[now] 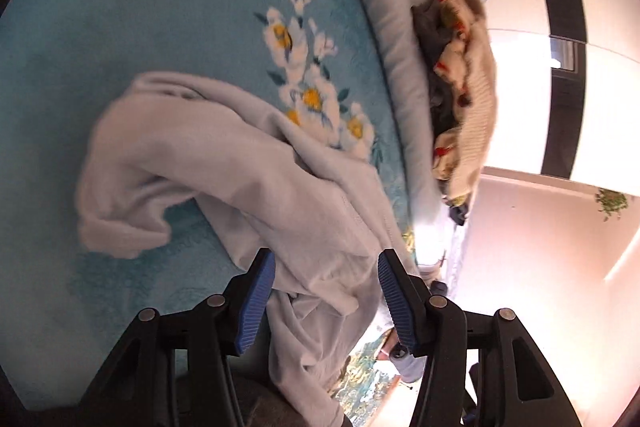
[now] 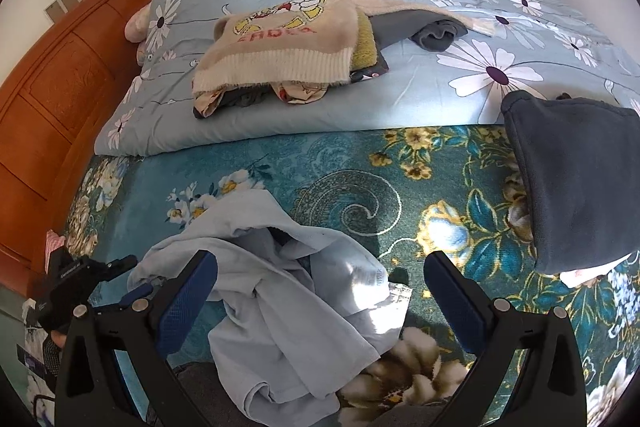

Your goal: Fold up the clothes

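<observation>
Scene: I am looking over a bed (image 2: 360,163) covered by a teal flowered blanket (image 1: 160,7), with both of my grippers held low at the bottom of their frames.

Shirt: a pale blue shirt (image 2: 280,291) lies crumpled on the blanket, lower centre of the right wrist view; in the left wrist view the same cloth (image 1: 240,167) runs from centre left down to the bottom centre.

Left gripper (image 1: 326,299): jaws spread, blue pads on either side of a fold of the shirt that passes between them; I cannot tell whether either pad touches the cloth.

Right gripper (image 2: 320,299): jaws spread wide, hanging over the shirt; the left pad overlaps the cloth in the frame, the right pad is over bare blanket.

Quilt: a light blue quilt with white daisies (image 2: 440,39) lies across the upper half of the right wrist view, its edge resting on the blanket.

Pile: a cream knitted sweater with red lettering (image 2: 280,43) tops a heap of darker clothes (image 2: 432,27) on the quilt, upper centre.

Dark garment: a folded charcoal fleece piece (image 2: 576,179) sits at the right edge, touching the quilt's edge.

Headboard: an orange-brown wooden headboard (image 2: 52,99) fills the left side.

Other gripper seen: the black left tool (image 2: 80,279) shows at lower left of the right wrist view.
</observation>
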